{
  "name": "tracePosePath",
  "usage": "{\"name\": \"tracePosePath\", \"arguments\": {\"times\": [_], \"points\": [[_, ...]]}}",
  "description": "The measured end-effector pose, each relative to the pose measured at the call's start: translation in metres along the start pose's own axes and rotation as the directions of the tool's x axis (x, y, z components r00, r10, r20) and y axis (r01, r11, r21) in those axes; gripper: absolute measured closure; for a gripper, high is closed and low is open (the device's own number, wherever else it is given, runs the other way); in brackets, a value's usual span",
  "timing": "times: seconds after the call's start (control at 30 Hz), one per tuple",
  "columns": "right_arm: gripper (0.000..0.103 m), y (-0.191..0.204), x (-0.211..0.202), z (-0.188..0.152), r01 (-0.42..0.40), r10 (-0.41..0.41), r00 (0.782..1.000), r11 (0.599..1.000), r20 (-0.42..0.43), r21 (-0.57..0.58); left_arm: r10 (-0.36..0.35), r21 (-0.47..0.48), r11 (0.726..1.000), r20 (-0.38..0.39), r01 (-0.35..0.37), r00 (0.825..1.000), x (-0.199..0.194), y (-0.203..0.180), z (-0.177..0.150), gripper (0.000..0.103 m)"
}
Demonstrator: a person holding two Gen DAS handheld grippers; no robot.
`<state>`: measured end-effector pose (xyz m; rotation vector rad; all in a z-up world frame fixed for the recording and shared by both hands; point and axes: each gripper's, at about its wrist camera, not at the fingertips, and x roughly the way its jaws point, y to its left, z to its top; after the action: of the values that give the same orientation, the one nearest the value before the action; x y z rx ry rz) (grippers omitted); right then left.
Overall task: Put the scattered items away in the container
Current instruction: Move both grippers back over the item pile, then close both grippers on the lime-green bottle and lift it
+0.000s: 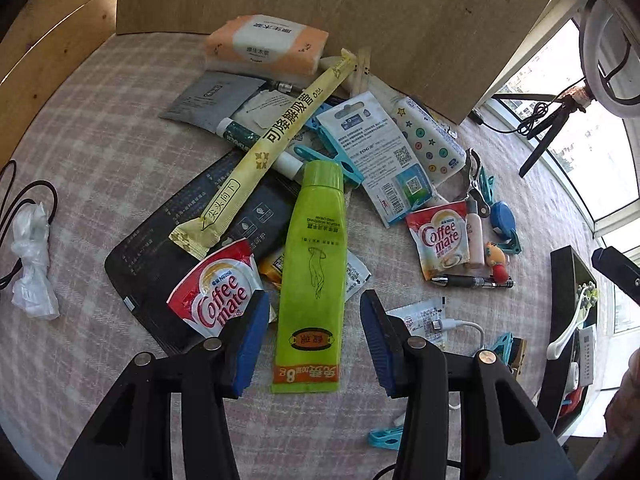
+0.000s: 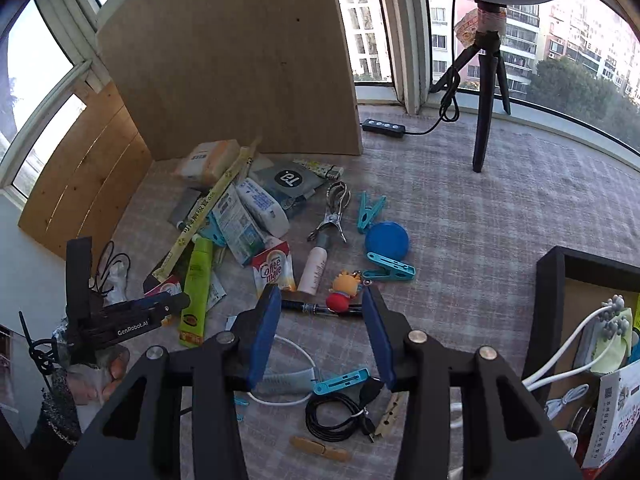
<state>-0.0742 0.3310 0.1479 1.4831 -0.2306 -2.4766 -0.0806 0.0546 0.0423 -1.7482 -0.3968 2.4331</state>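
Observation:
A pile of small items lies on the checked cloth. My left gripper (image 1: 314,340) is open, its blue pads on either side of the lower end of a green hand-cream tube (image 1: 314,264), just above it. The left gripper also shows in the right wrist view (image 2: 160,304) beside the same tube (image 2: 196,284). My right gripper (image 2: 320,336) is open and empty above a black pen (image 2: 316,308) and a red-and-orange toy figure (image 2: 344,292). The black container (image 2: 552,300) stands at the right and holds several items.
Coffee-mate sachets (image 1: 218,292) (image 1: 442,240), a long yellow straw packet (image 1: 264,148), a tissue pack (image 1: 264,46), blue clips (image 2: 390,270), a coiled black cable (image 2: 340,416) and a white cable (image 2: 292,376) lie around. A wooden board (image 2: 240,60) and a tripod (image 2: 486,92) stand behind.

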Motion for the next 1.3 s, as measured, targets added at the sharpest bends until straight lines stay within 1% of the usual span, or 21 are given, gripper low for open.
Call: {"name": "tracePosePath", "arguments": {"times": [0.13, 0.23, 0.37, 0.5, 0.6, 0.73, 0.9, 0.93, 1.0, 1.03, 1.07, 1.17, 1.23, 1.3], "points": [[0.061, 0.042, 0.046, 0.011, -0.082, 0.079, 0.994, 0.996, -0.072, -0.028, -0.031, 0.006, 1.000, -0.001, 0.031, 1.000, 0.005, 0.006, 0.000, 0.059], [0.064, 0.063, 0.083, 0.015, -0.105, 0.101, 0.987, 0.994, -0.128, -0.027, -0.044, 0.003, 0.999, 0.000, 0.044, 0.999, 0.008, 0.010, 0.003, 0.059], [0.069, 0.079, 0.124, 0.019, -0.148, 0.145, 0.970, 0.989, -0.194, -0.001, -0.058, 0.029, 0.998, 0.002, 0.058, 0.998, 0.011, 0.009, 0.006, 0.060], [0.071, 0.088, 0.151, 0.021, -0.169, 0.170, 0.955, 0.985, -0.243, 0.024, -0.071, 0.057, 0.996, -0.001, 0.071, 0.997, 0.012, 0.004, 0.010, 0.060], [0.071, 0.093, 0.163, 0.024, -0.185, 0.190, 0.945, 0.982, -0.265, 0.046, -0.056, 0.079, 0.995, 0.009, 0.055, 0.998, 0.014, 0.001, 0.014, 0.060], [0.071, 0.099, 0.174, 0.026, -0.195, 0.200, 0.937, 0.980, -0.285, 0.048, -0.081, 0.088, 0.993, -0.008, 0.081, 0.997, 0.020, -0.002, 0.018, 0.060], [0.071, 0.102, 0.186, 0.027, -0.213, 0.223, 0.922, 0.975, -0.317, 0.068, -0.112, 0.080, 0.990, -0.014, 0.112, 0.994, 0.023, -0.003, 0.021, 0.060], [0.071, 0.102, 0.187, 0.026, -0.216, 0.227, 0.919, 0.974, -0.321, 0.071, -0.125, 0.080, 0.989, -0.019, 0.126, 0.992, 0.023, -0.002, 0.021, 0.061], [0.071, 0.104, 0.192, 0.025, -0.227, 0.238, 0.913, 0.971, -0.332, 0.074, -0.141, 0.072, 0.987, -0.046, 0.144, 0.989, 0.028, -0.002, 0.020, 0.066], [0.070, 0.105, 0.194, 0.024, -0.227, 0.239, 0.911, 0.971, -0.336, 0.075, -0.144, 0.068, 0.987, -0.051, 0.147, 0.988, 0.031, -0.001, 0.019, 0.067], [0.070, 0.105, 0.197, 0.023, -0.230, 0.243, 0.909, 0.970, -0.340, 0.078, -0.144, 0.067, 0.987, -0.048, 0.147, 0.988, 0.031, -0.001, 0.018, 0.067], [0.071, 0.102, 0.199, 0.023, -0.240, 0.258, 0.908, 0.966, -0.330, 0.096, -0.150, 0.056, 0.987, -0.038, 0.152, 0.988, 0.030, 0.001, 0.017, 0.073], [0.072, 0.101, 0.199, 0.023, -0.246, 0.268, 0.905, 0.963, -0.332, 0.106, -0.152, 0.044, 0.987, -0.038, 0.154, 0.988, 0.029, 0.002, 0.018, 0.074], [0.072, 0.102, 0.197, 0.023, -0.244, 0.263, 0.908, 0.965, -0.327, 0.099, -0.164, 0.034, 0.986, -0.039, 0.165, 0.986, 0.027, 0.004, 0.017, 0.076]]}}
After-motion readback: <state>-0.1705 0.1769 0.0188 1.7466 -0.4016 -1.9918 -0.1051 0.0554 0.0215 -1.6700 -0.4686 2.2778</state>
